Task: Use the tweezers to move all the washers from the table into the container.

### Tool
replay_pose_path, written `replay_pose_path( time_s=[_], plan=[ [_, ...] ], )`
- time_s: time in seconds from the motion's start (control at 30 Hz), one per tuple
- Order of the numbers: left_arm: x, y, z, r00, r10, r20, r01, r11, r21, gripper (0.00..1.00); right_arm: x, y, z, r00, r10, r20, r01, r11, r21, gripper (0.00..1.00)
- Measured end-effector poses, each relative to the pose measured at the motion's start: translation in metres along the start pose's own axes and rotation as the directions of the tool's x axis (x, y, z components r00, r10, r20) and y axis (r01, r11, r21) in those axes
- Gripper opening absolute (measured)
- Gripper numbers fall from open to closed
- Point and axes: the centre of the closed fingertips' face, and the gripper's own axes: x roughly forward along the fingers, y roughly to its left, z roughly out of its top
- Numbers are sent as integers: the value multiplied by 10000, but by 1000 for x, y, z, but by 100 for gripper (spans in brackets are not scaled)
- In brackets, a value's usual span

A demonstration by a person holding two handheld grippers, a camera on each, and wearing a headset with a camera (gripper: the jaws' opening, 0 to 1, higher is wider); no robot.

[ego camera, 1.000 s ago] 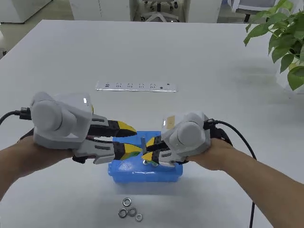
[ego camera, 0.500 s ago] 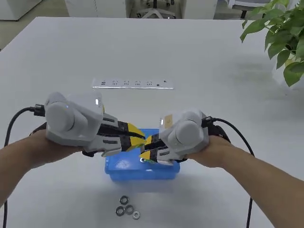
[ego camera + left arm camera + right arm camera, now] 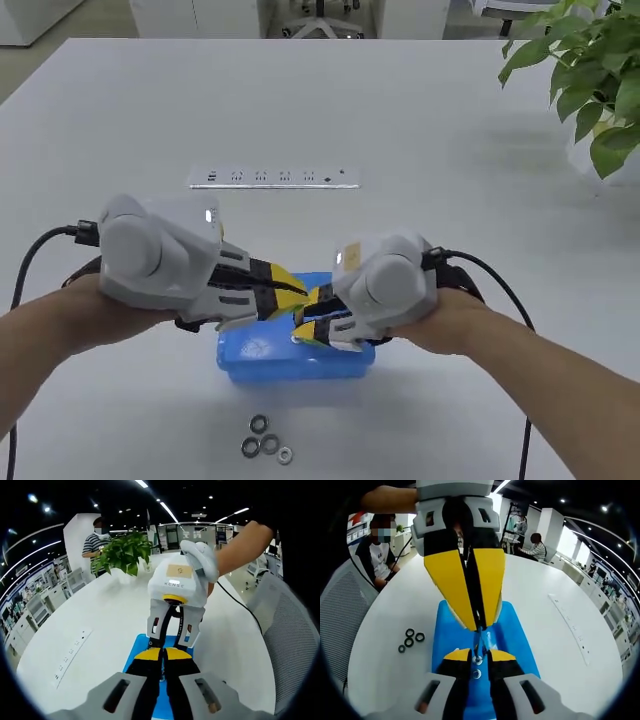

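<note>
Four washers [image 3: 410, 640] apart from right gripper [image 3: 478, 656]

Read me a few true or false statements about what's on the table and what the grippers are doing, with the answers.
1. Four washers lie on the table outside the container. True.
2. The container is red. False: it is blue.
3. The left gripper and the right gripper are both over the container. True.
4. The left gripper's jaws are wide open. False: they are shut on the thin tweezers.
5. The power strip lies between the container and the person. False: it lies beyond the container, on the far side.
</note>
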Motion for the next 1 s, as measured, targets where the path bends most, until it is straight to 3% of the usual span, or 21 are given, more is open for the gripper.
replay_pose_path(
  time_s=[0.6,1.0],
  plan=[
    [-4,5,-1,9996,157,-234,-163,9996,-232,4,-6,-2,1,9996,-267,-90,272,9980,570,20],
    [-14,9,8,9988,476,-117,-479,9985,-246,4,-25,0,2,9960,-878,-181,895,9847,1497,30]
  ],
)
